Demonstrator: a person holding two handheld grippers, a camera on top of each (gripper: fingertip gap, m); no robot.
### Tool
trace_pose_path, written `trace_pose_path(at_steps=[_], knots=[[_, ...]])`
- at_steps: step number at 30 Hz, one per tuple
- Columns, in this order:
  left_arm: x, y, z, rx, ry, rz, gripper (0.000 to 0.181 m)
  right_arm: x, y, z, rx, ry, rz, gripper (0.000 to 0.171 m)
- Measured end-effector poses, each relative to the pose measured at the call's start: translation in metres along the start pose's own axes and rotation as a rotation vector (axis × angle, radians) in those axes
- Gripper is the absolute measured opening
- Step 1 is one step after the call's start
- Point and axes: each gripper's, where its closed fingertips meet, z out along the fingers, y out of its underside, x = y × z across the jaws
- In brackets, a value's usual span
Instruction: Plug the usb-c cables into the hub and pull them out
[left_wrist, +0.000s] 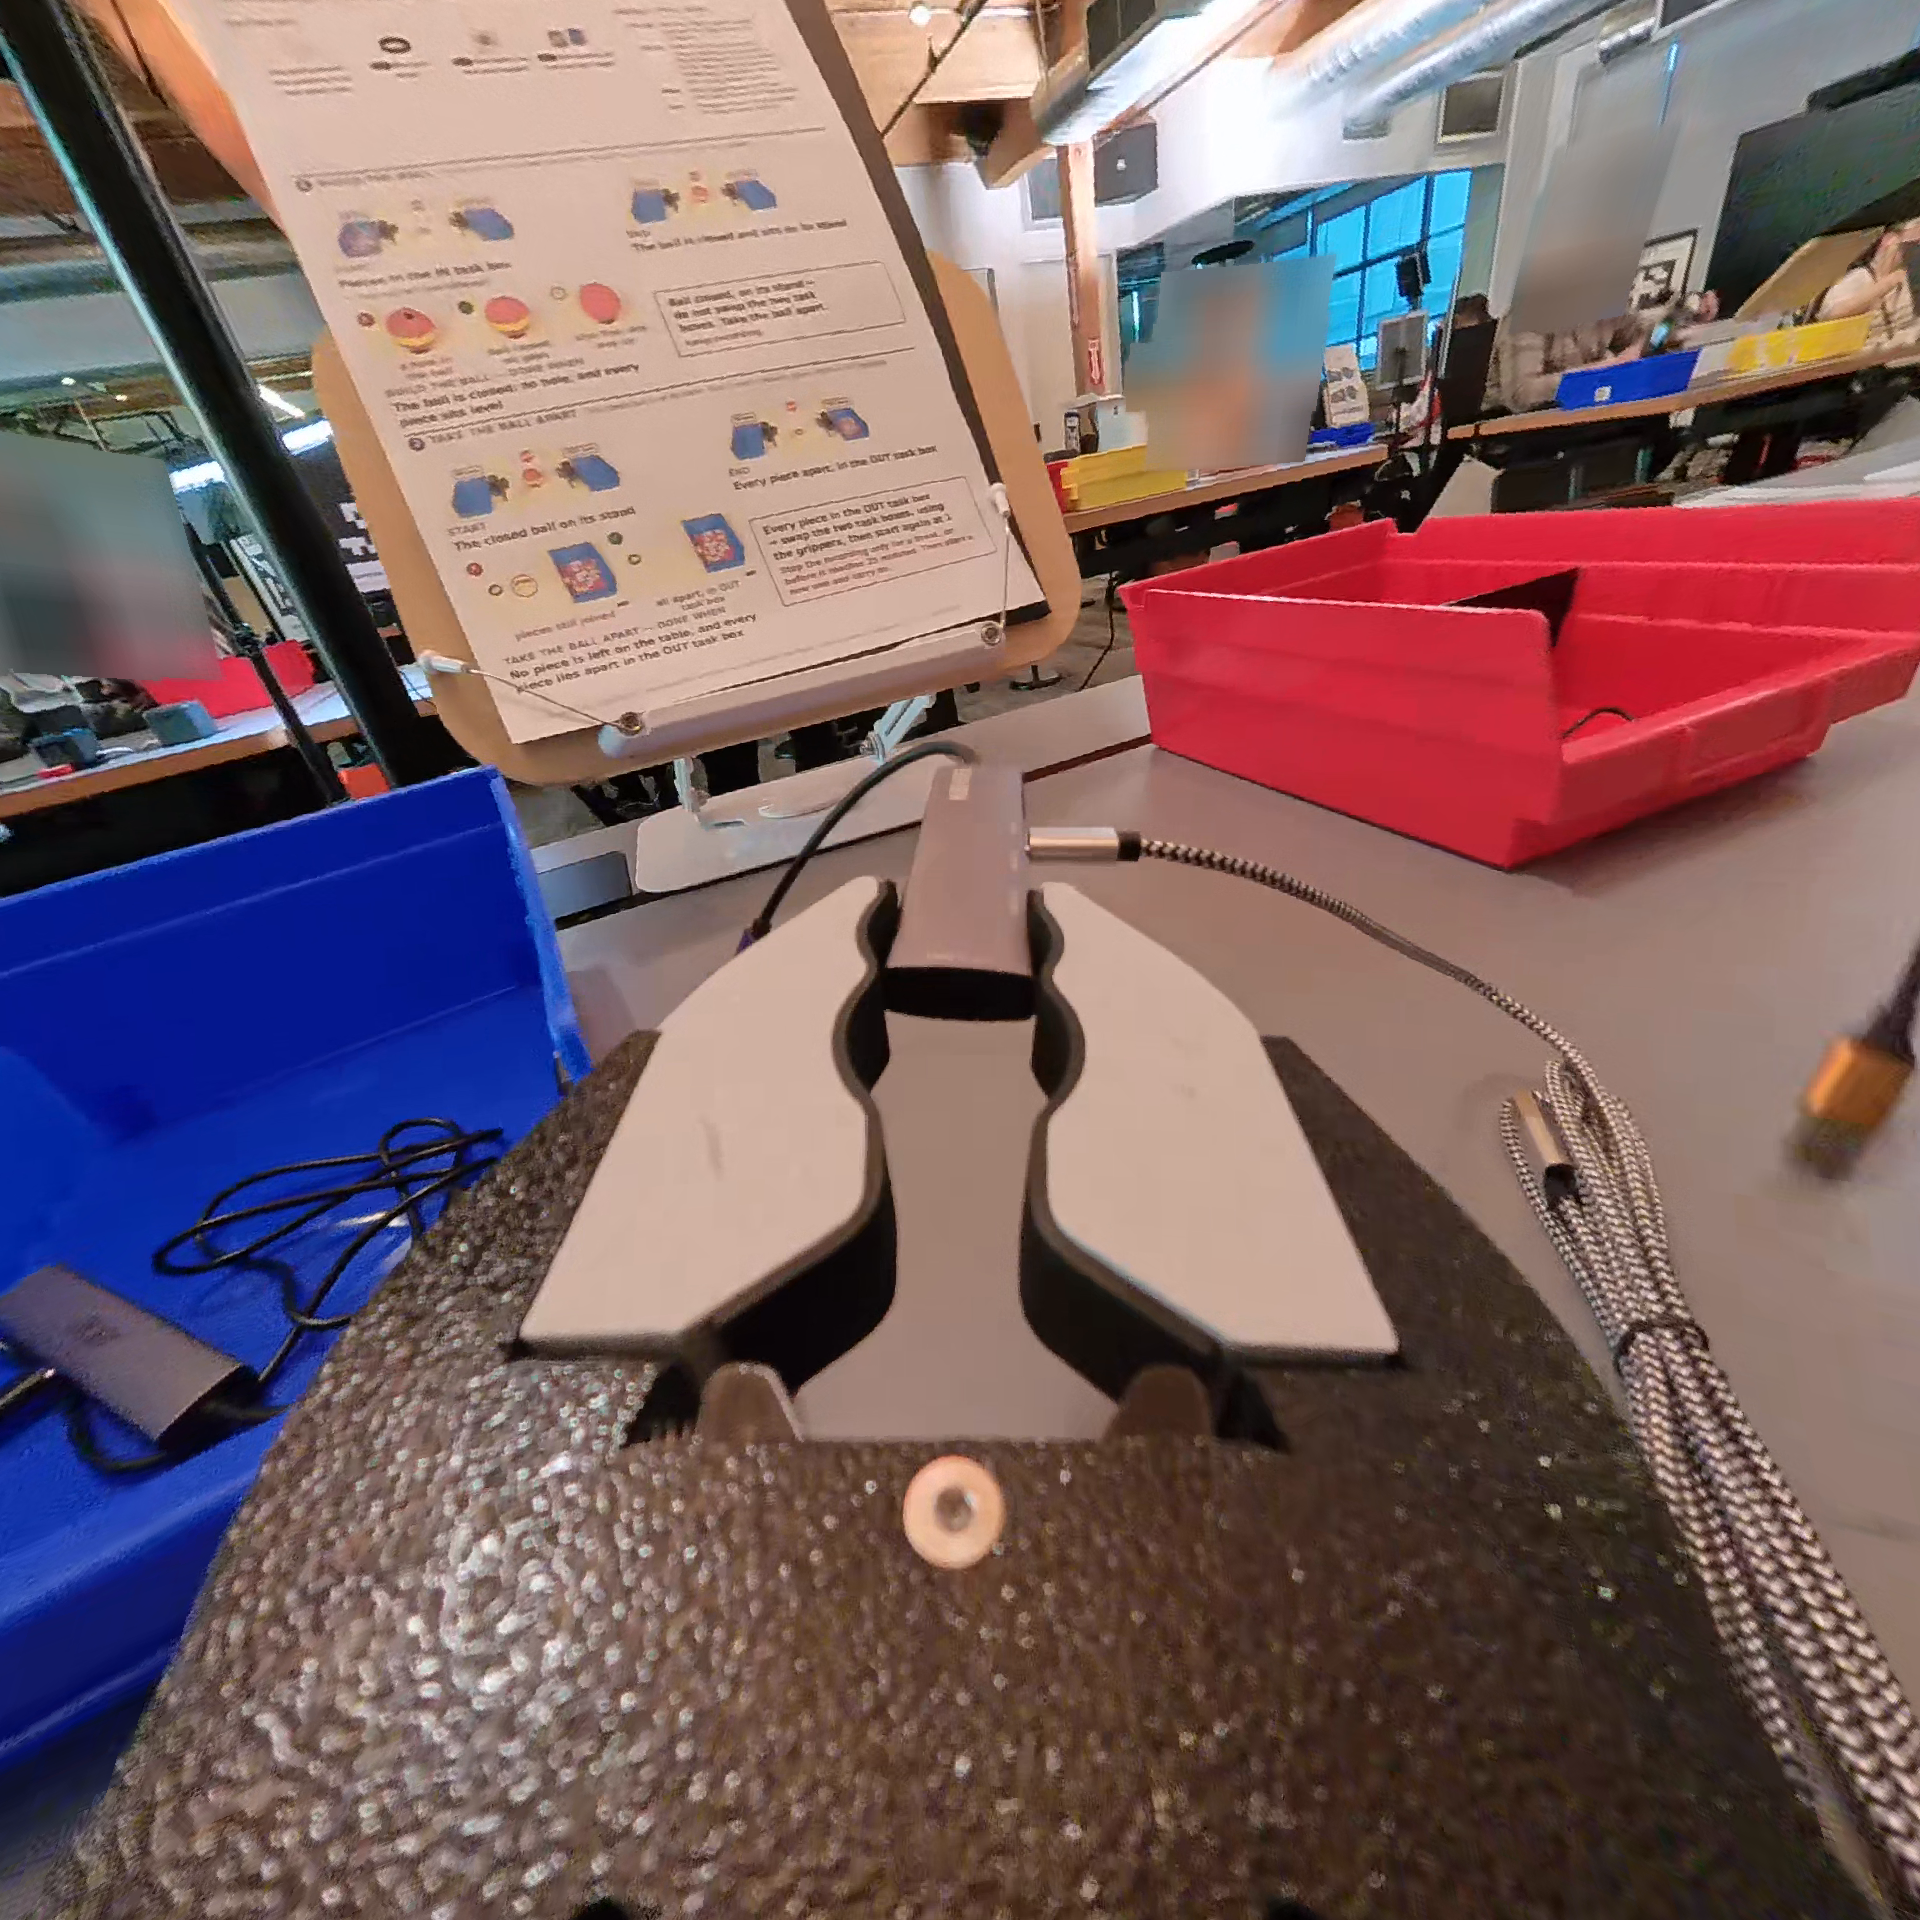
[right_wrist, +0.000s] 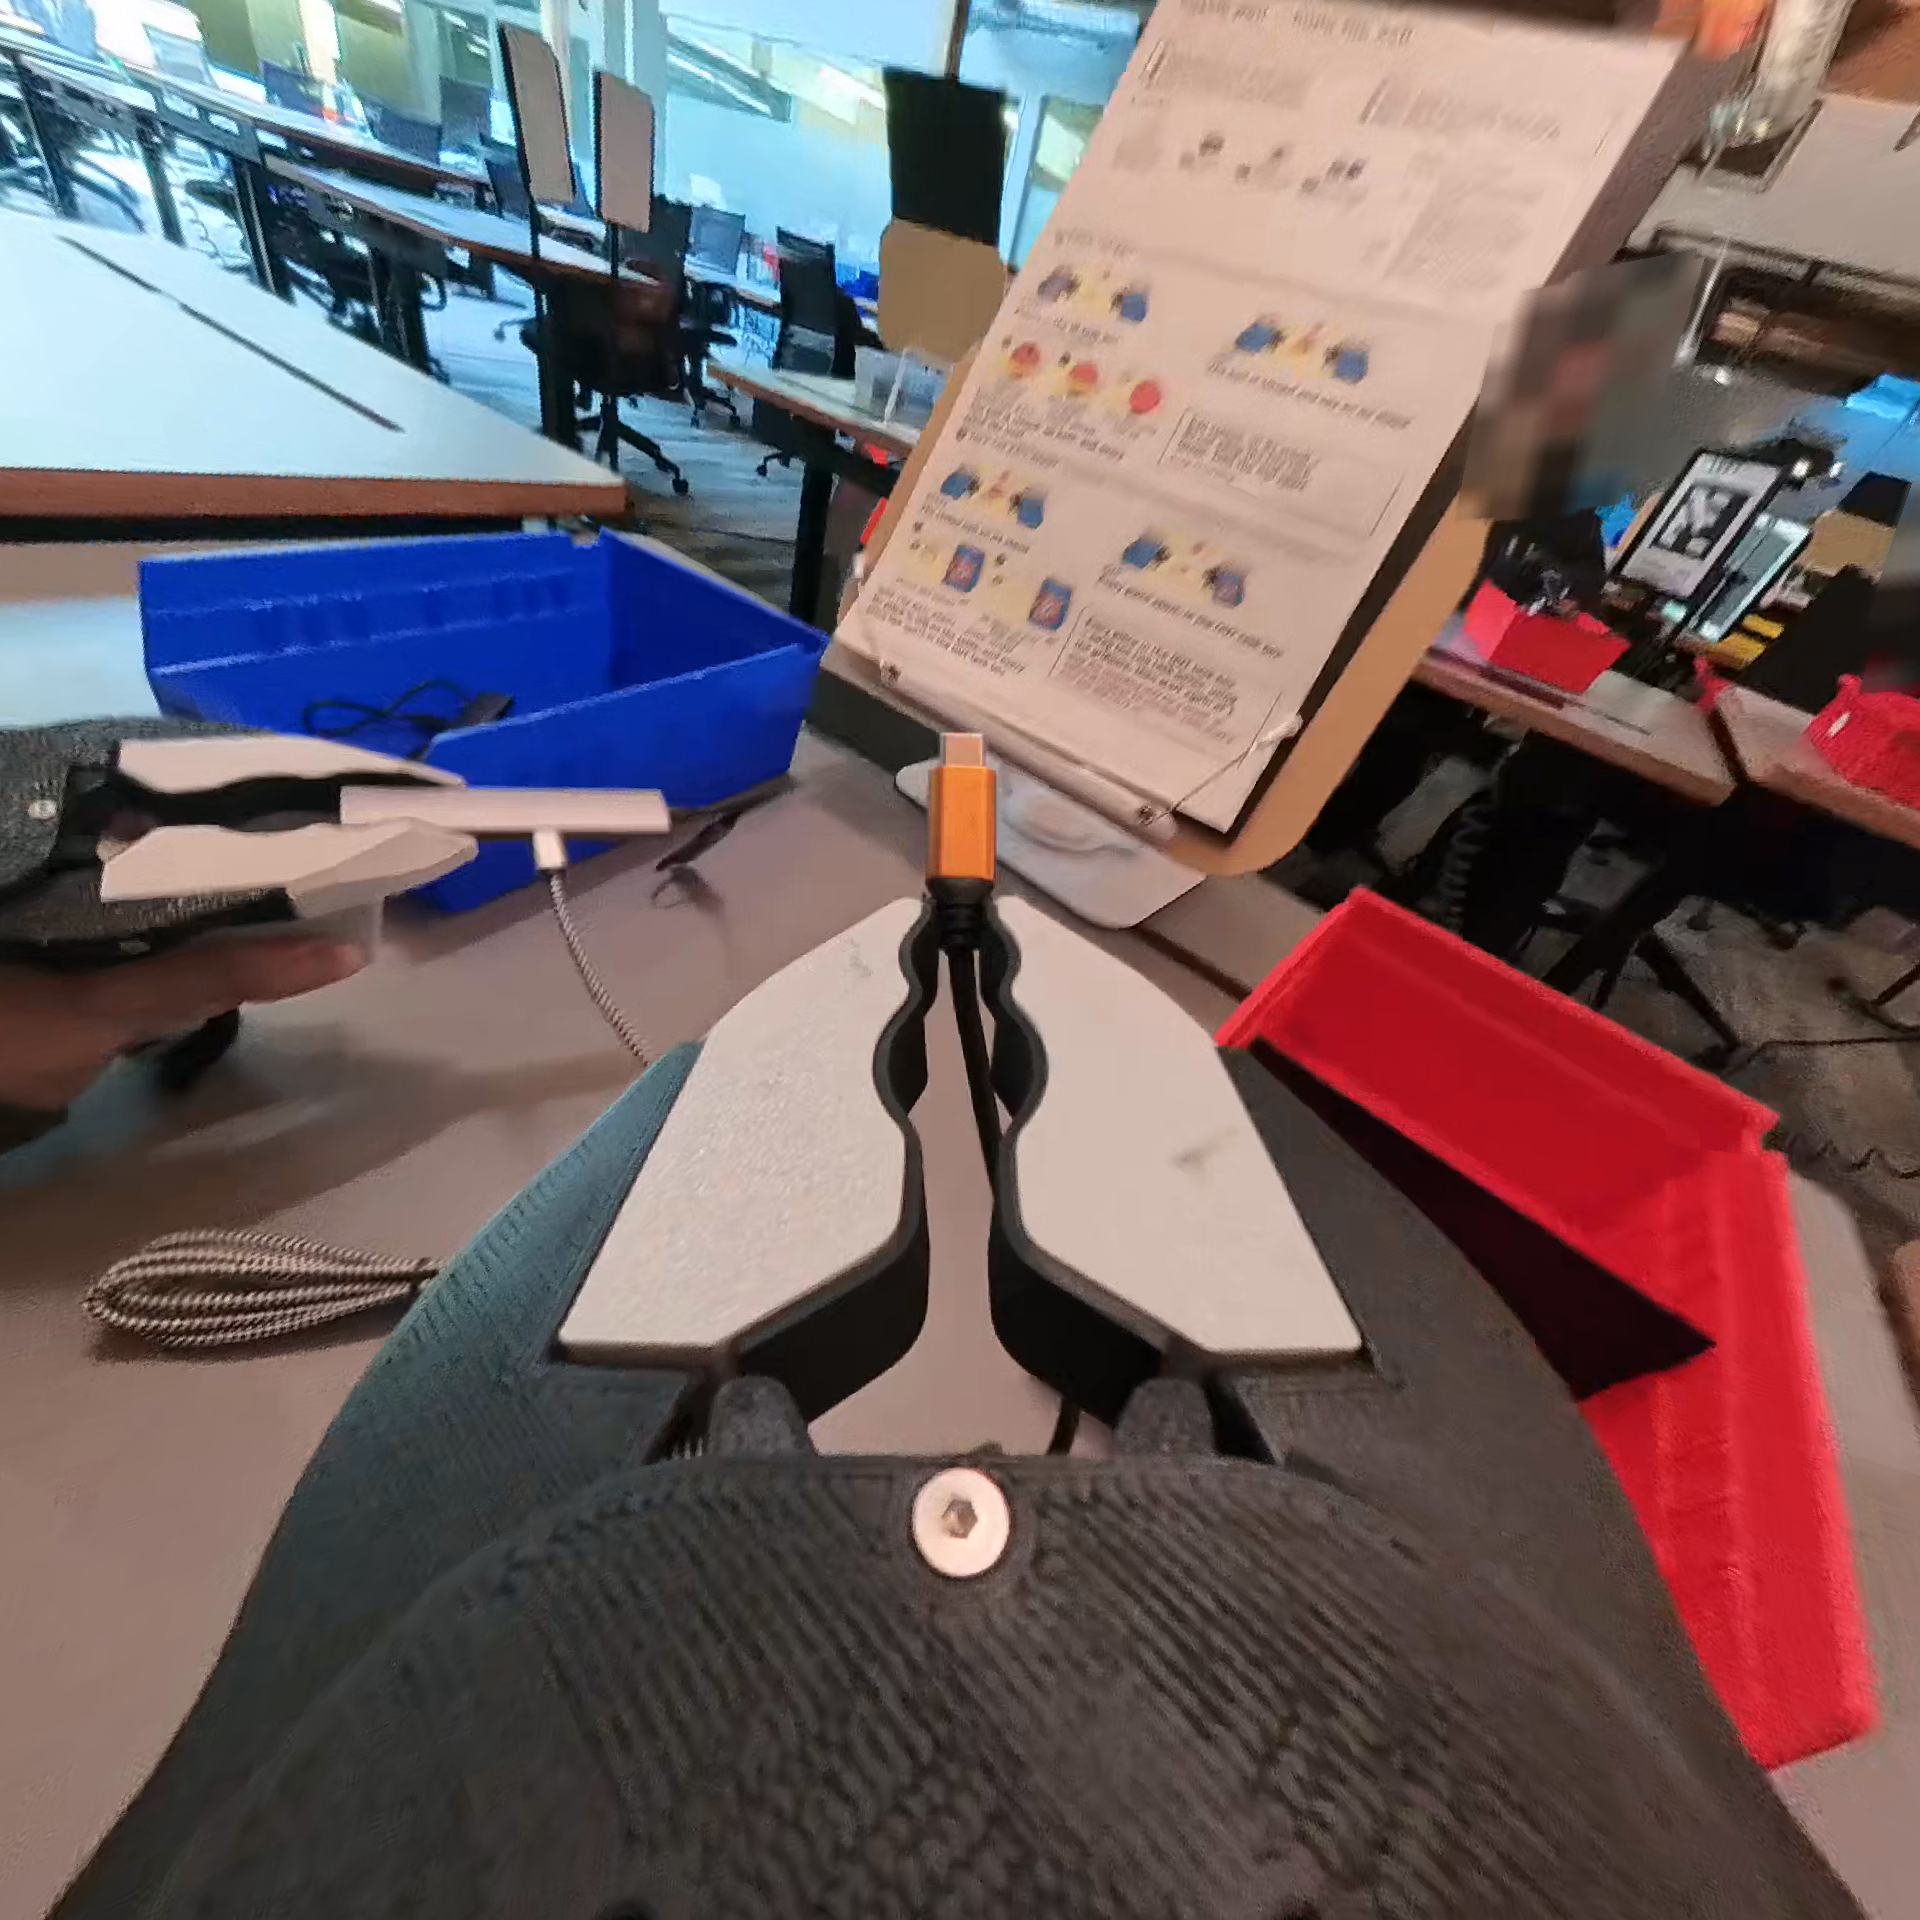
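Left gripper (left_wrist: 958, 935) clamps the grey hub (left_wrist: 961, 883) (braided cable (left_wrist: 1351, 914) plugged in); right gripper (right_wrist: 958, 920) pinches the orange-plugged cable (right_wrist: 961, 821).

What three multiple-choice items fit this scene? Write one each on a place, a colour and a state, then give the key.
1. Where is the hub?
A. in the blue bin
B. in the left gripper
C. on the stand

2. What colour is the plug in the right gripper?
A. orange
B. green
C. white

3. What state is the braided cable in?
A. cut
B. lying wholly loose
C. plugged into the hub

Key:
1 B: the fingers are shut on the hub's near end.
2 A: its shell is orange.
3 C: its silver plug sits in the hub's side.
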Motion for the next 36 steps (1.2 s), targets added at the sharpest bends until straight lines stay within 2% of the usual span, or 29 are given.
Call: trace_pose_path(at_steps=[5, 9, 11, 15, 19, 22, 24, 26, 29, 32, 36], knots=[[0.011, 0.001, 0.002, -0.012, 0.028, 0.074, 0.023, 0.06, -0.062, -0.008, 0.064, 0.082, -0.136, 0.008], [0.011, 0.001, 0.001, -0.01, 0.034, 0.062, 0.023, 0.133, -0.085, 0.0, 0.048, 0.264, -0.24, 0.008], [0.012, 0.001, 0.002, -0.014, 0.04, 0.064, 0.023, 0.16, -0.092, 0.002, 0.1, 0.331, -0.231, 0.008], [0.013, 0.001, 0.002, -0.016, 0.046, 0.069, 0.023, 0.183, -0.061, 0.022, 0.099, 0.331, -0.142, 0.008], [0.013, 0.001, 0.002, -0.015, 0.047, 0.065, 0.023, 0.184, 0.003, 0.04, 0.007, 0.342, -0.168, 0.008], [0.014, 0.001, 0.002, -0.014, 0.054, 0.063, 0.023, 0.17, 0.055, 0.051, -0.159, 0.276, -0.103, 0.011], [0.014, 0.001, 0.002, -0.012, 0.057, 0.061, 0.023, 0.16, 0.073, 0.052, -0.25, 0.272, -0.021, 0.046], [0.015, 0.001, 0.002, -0.015, 0.064, 0.06, 0.023, 0.126, 0.064, 0.054, -0.217, 0.196, 0.088, 0.073], [0.017, 0.0, 0.003, -0.01, 0.077, 0.057, 0.023, 0.031, 0.045, 0.061, -0.136, -0.077, 0.191, 0.072], [0.022, -0.002, 0.002, 0.008, 0.1, 0.049, 0.023, -0.052, 0.053, 0.072, -0.118, -0.259, 0.191, 0.063], [0.022, -0.006, -0.001, 0.029, 0.107, 0.047, 0.023, -0.102, 0.066, 0.09, -0.053, -0.322, 0.262, 0.049]])
